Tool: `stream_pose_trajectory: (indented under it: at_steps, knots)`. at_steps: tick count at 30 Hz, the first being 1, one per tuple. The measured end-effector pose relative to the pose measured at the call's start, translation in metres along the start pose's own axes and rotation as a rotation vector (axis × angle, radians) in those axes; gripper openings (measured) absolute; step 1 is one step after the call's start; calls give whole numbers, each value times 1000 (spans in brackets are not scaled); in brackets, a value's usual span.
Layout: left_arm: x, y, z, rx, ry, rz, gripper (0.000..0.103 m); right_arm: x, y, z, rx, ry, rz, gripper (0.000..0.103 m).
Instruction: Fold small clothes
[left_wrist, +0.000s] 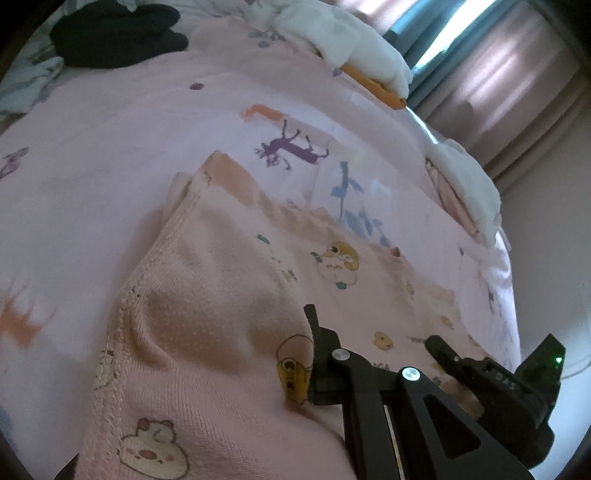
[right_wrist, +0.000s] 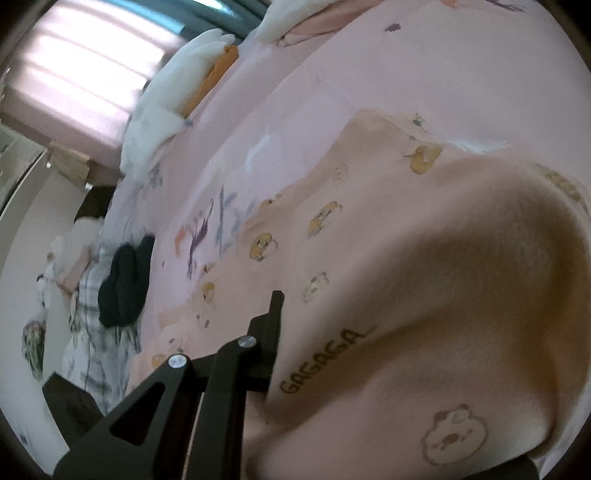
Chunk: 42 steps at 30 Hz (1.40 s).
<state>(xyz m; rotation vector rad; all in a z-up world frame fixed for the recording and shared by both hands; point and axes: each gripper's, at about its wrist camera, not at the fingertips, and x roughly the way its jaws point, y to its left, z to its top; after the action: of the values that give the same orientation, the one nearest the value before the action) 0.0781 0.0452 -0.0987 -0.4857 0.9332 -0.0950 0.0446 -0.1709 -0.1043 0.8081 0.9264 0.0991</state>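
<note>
**Pink garment raised at both ends over the bed**

Pink garment (left_wrist: 229, 295): a small knit piece printed with cartoon animals and the lettering "GAGAGA". It lies partly on the pink bedsheet (left_wrist: 110, 155), directly ahead of both grippers, with its near portions lifted off the bed.

Left gripper (left_wrist: 373, 332): fingers spread apart, with printed cloth visible in the gap between them. The left finger (left_wrist: 321, 339) touches a raised fold of the garment that drapes up and to the left of it. The right finger (left_wrist: 443, 350) sits over flat cloth. No cloth can be confirmed as pinched between the two. The stitched hem of the garment runs up the left side of this view, away from the gripper.

Right gripper: only one finger (right_wrist: 273, 332) shows, at the left of the garment (right_wrist: 424, 295). Cloth bulges up immediately right of that finger and covers where the other finger would be, so whether this gripper is clamped on the cloth or not cannot be told. The raised cloth forms a large hollow fold to the right of the finger.

Surroundings: a dark bundle of clothing (left_wrist: 118, 33) lies on the bed well beyond the left gripper, to its left. White bedding with an orange item (left_wrist: 373, 85) sits at the far right edge of the bed. Pink curtains (left_wrist: 509, 85) hang beyond that. In the right wrist view a plaid cloth (right_wrist: 92, 314) lies to the left of the gripper, beside the dark bundle (right_wrist: 125, 284).
</note>
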Motion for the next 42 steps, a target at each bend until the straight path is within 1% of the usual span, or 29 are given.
stream_pose_trajectory:
  at_steps: [4, 7, 10, 13, 15, 17, 21, 25, 26, 29, 30, 31, 33, 36, 38, 42]
  knots:
    - [-16, 7, -24, -4, -2, 6, 9, -13, -4, -23, -15, 6, -9, 12]
    - [-14, 16, -33, -32, 4, 0, 9, -16, -8, -31, -11, 7, -8, 12]
    - [-8, 30, -44, -71, 18, -24, 9, -15, -13, -37, 1, 15, -16, 12]
    - [-11, 33, -51, -62, 4, -38, 10, -19, -18, -46, 13, 0, -7, 12]
    - [-13, 31, -50, -45, 8, -30, 11, -23, -21, -53, 13, -6, -6, 13]
    - [-14, 34, -48, -58, 15, -27, 16, -28, -23, -56, 16, -8, -1, 15]
    - [-21, 44, -53, -77, 24, -33, 20, -41, -24, -66, -13, -32, -29, 14]
    - [-36, 51, -63, -52, 0, 9, 21, -54, -29, -78, -37, -44, -52, 13]
    - [-38, 52, -65, -47, -2, 18, 21, -56, -31, -80, -38, -46, -60, 11]
    - [-45, 53, -70, -29, -9, 60, 21, -65, -40, -86, -29, -50, -64, 10]
    - [-47, 54, -71, -23, -15, 70, 21, -68, -42, -87, -28, -54, -79, 8]
    - [-50, 54, -73, -14, -25, 85, 21, -70, -45, -88, -26, -61, -90, 7]
    - [-54, 57, -78, -6, -43, 142, 21, -77, -52, -90, -7, -72, -88, 6]
    - [-57, 66, -81, -22, -47, 111, 21, -82, -59, -90, 13, -75, -89, 6]
    - [-57, 71, -81, -44, -44, 90, 21, -84, -58, -90, 1, -80, -108, 6]
    - [-57, 71, -81, -36, -45, 95, 21, -81, -49, -92, -61, -96, -165, 6]
